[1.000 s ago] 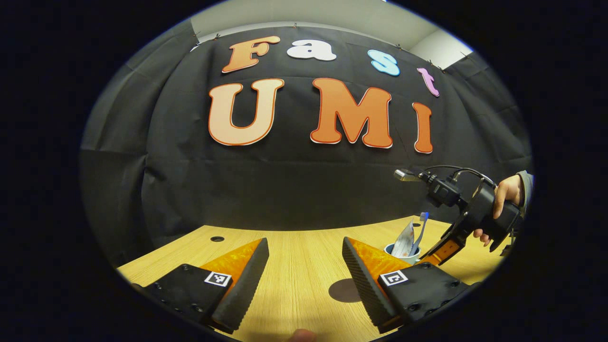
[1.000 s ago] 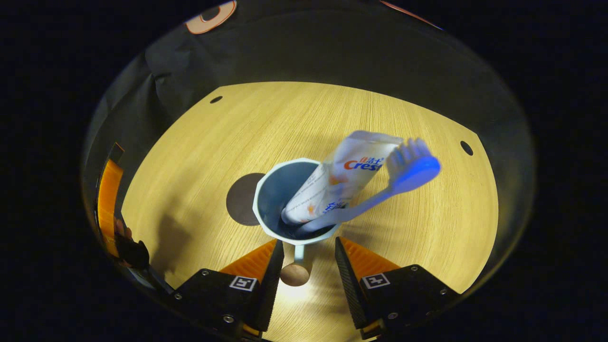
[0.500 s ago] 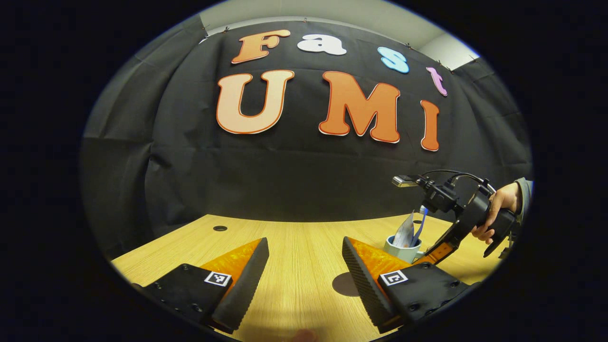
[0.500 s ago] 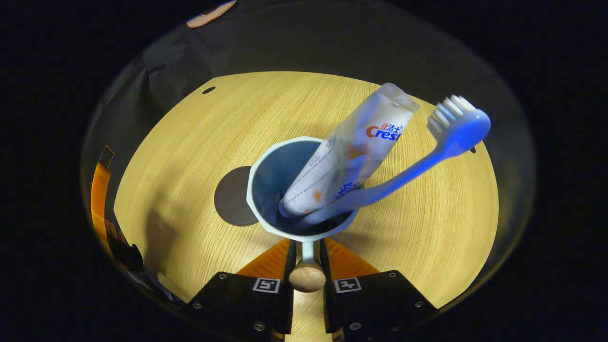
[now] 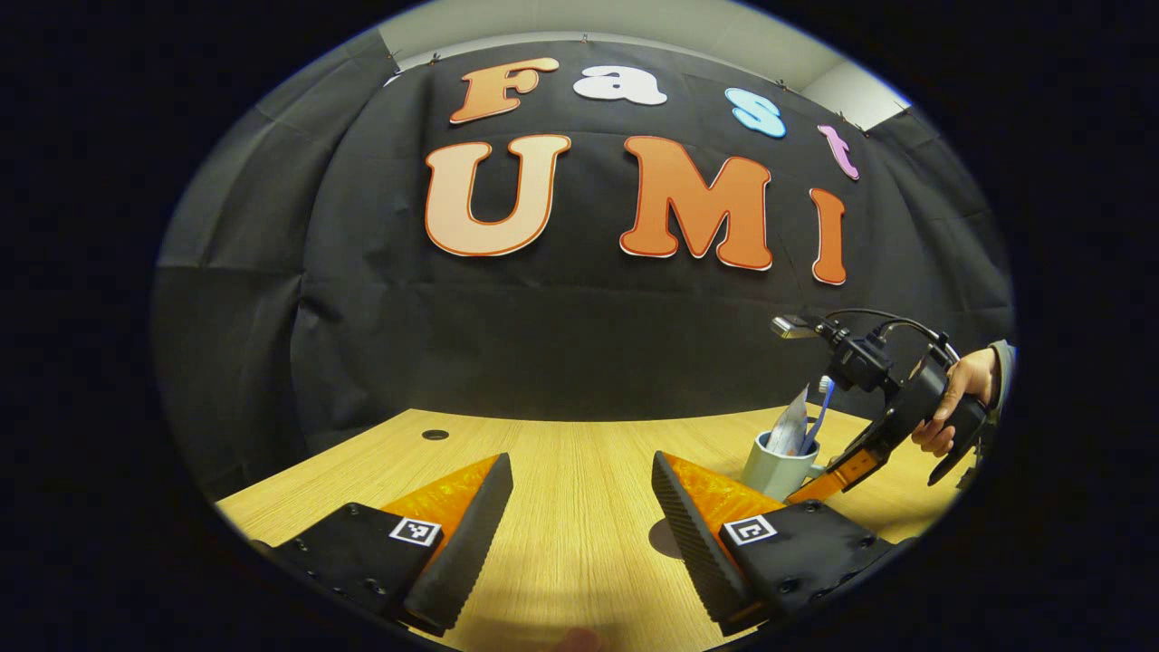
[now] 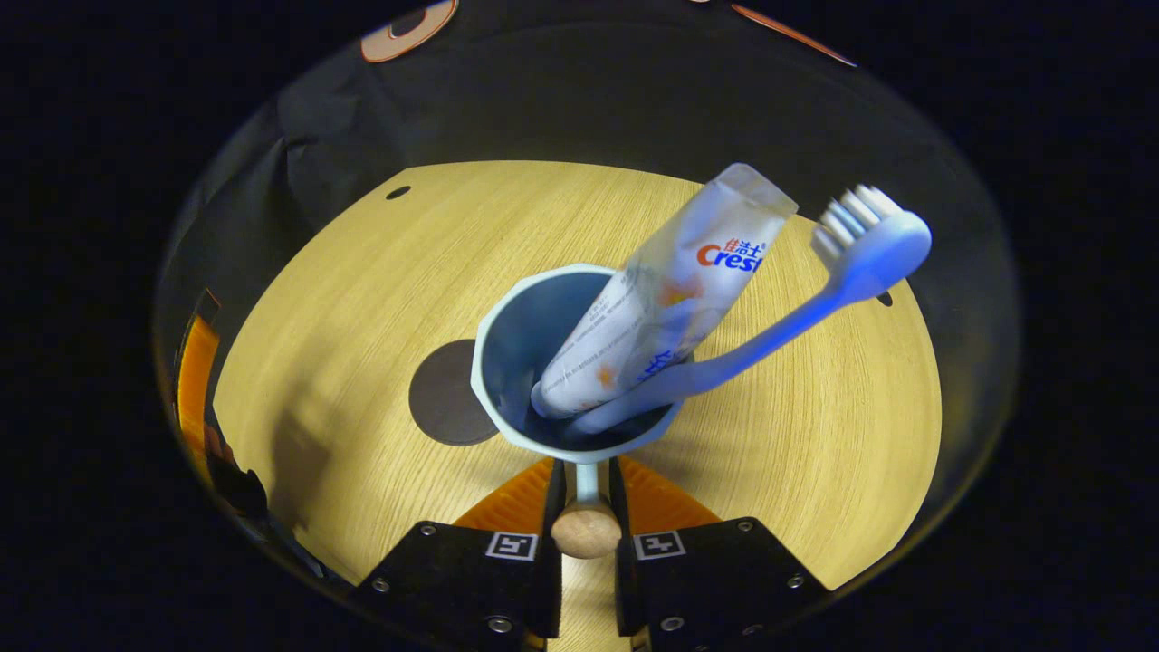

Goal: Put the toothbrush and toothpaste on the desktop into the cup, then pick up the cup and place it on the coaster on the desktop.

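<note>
A pale blue cup (image 6: 516, 362) holds a white toothpaste tube (image 6: 675, 290) and a blue toothbrush (image 6: 856, 258), both leaning out to the right. My right gripper (image 6: 587, 493) is shut on the cup's handle (image 6: 587, 478), just above its wooden knob (image 6: 587, 532). A dark round coaster (image 6: 442, 394) lies directly left of the cup. In the left gripper view the cup (image 5: 777, 466) sits at or just above the desktop, with the right gripper (image 5: 847, 466) and a hand (image 5: 955, 398) behind it. My left gripper (image 5: 579, 507) hangs open over the table, holding nothing.
The wooden desktop (image 6: 362, 272) has small cable holes (image 6: 397, 192) near its far corners. The left gripper's body (image 6: 195, 389) shows at the left edge of the right gripper view. A sliver of the coaster (image 5: 663, 539) peeks beside the left gripper's right finger.
A second ago my right gripper was open around the handle; it shut on it half a second ago. Since then the cup has shifted slightly in the left gripper view. My left gripper stayed open.
</note>
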{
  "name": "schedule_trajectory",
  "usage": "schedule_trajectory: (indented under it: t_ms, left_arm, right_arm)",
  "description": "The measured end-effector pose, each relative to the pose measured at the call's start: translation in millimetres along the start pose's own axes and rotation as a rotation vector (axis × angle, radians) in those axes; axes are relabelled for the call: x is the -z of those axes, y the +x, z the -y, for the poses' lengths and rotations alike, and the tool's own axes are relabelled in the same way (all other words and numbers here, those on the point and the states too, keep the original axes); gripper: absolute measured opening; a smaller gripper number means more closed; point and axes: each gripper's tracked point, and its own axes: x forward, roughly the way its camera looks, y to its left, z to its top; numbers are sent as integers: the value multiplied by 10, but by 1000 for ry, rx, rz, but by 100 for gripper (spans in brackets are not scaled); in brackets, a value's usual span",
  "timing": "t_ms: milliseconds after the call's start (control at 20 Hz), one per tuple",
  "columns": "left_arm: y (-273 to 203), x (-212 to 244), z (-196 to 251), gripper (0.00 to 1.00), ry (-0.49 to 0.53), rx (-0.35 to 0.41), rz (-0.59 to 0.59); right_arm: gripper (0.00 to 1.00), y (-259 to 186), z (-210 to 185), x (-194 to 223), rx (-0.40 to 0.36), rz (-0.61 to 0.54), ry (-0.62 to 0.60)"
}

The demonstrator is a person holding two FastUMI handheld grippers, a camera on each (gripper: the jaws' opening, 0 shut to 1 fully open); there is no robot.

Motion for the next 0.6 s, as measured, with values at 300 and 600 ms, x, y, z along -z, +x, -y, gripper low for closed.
schedule_trajectory:
  t_ms: [300, 600]
  left_arm:
    - [-41, -11, -11, 98, -6, -7, -3]
    - [-94, 21, -91, 98, -2, -29, -15]
  right_arm:
    - [24, 12, -6, -27, -19, 44, -37]
    - [24, 5, -20, -56, -41, 59, -68]
